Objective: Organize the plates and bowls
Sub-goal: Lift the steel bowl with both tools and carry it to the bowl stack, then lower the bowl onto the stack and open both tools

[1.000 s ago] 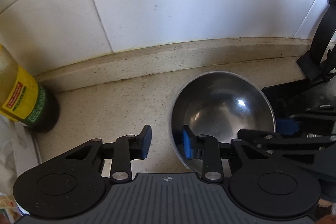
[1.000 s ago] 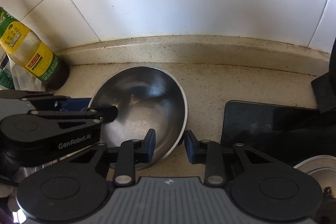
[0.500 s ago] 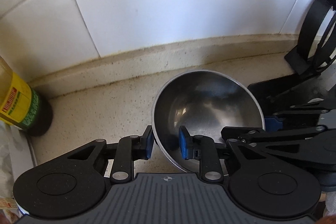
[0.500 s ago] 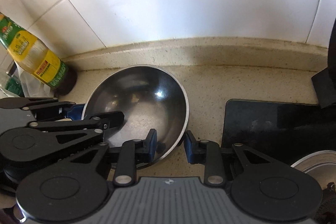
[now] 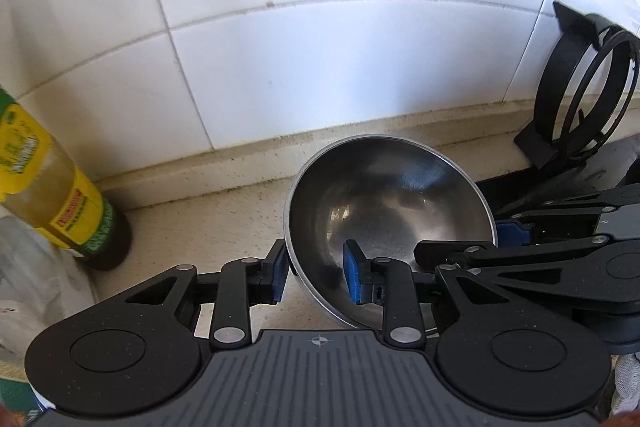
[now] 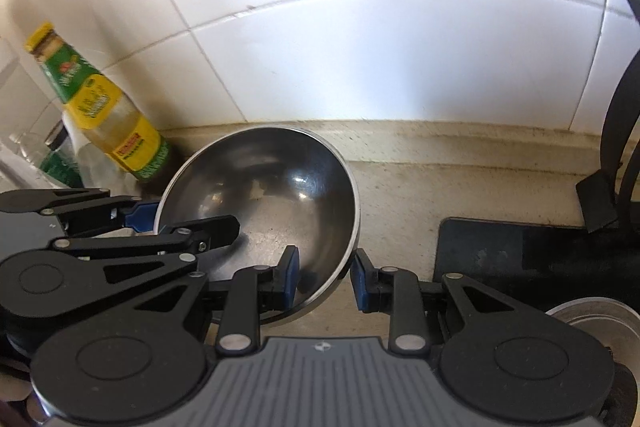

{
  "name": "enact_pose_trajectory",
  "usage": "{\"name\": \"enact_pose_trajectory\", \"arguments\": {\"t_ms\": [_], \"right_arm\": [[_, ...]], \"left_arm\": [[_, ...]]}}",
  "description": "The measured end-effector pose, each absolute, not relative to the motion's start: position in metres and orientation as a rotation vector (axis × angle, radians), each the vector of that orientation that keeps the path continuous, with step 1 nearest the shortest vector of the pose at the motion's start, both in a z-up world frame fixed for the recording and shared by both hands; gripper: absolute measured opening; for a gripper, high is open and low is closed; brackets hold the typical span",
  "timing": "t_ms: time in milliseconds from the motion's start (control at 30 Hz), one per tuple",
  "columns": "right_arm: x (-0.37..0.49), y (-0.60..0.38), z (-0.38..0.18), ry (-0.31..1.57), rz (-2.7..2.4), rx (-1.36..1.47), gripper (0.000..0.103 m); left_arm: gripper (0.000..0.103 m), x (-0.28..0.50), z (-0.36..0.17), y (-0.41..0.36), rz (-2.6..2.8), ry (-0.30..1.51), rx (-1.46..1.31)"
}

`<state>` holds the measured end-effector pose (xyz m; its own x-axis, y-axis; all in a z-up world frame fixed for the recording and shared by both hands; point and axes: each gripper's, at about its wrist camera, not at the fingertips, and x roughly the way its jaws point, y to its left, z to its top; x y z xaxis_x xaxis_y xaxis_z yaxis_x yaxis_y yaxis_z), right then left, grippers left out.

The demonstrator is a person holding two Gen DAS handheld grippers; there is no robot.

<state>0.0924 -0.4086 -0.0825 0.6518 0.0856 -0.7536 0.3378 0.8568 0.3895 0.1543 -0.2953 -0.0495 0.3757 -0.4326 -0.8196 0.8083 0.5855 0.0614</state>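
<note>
A steel bowl point(image 5: 384, 199) is held between both grippers, raised off the speckled counter point(image 5: 224, 223). My left gripper point(image 5: 316, 277) is shut on the bowl's left rim, one pad outside and one inside. My right gripper point(image 6: 326, 273) is shut on the bowl's point(image 6: 272, 195) right rim the same way. Each gripper shows in the other's view, the right one point(image 5: 516, 239) and the left one point(image 6: 140, 217).
An oil bottle with a yellow label point(image 5: 52, 187) point(image 6: 116, 131) stands at the left against the white tiled wall. A black dish rack with ring holders point(image 5: 580, 107) and its black tray point(image 6: 520, 255) sit at the right. A steel dish point(image 6: 592, 319) lies at the lower right.
Both grippers closed on the bowl's rim and lifted it; the views tilted up, showing more wall, bottle and rack.
</note>
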Motion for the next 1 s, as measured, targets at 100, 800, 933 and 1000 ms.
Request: {"name": "enact_pose_trajectory", "arguments": {"t_ms": [100, 800, 933, 1000], "right_arm": [[0.089, -0.399, -0.070, 0.842, -0.138, 0.519, 0.036], [0.064, -0.308, -0.017, 0.790, 0.006, 0.388, 0.037], [0.065, -0.292, -0.024, 0.815, 0.027, 0.380, 0.037], [0.065, -0.285, -0.029, 0.831, 0.035, 0.376, 0.037]], "left_arm": [[0.036, 0.148, -0.038, -0.283, -0.830, 0.835, 0.487], [0.038, 0.111, 0.017, -0.176, -0.702, 0.722, 0.374], [0.039, 0.108, 0.011, -0.158, -0.686, 0.742, 0.359], [0.039, 0.107, 0.006, -0.151, -0.676, 0.755, 0.353]]}}
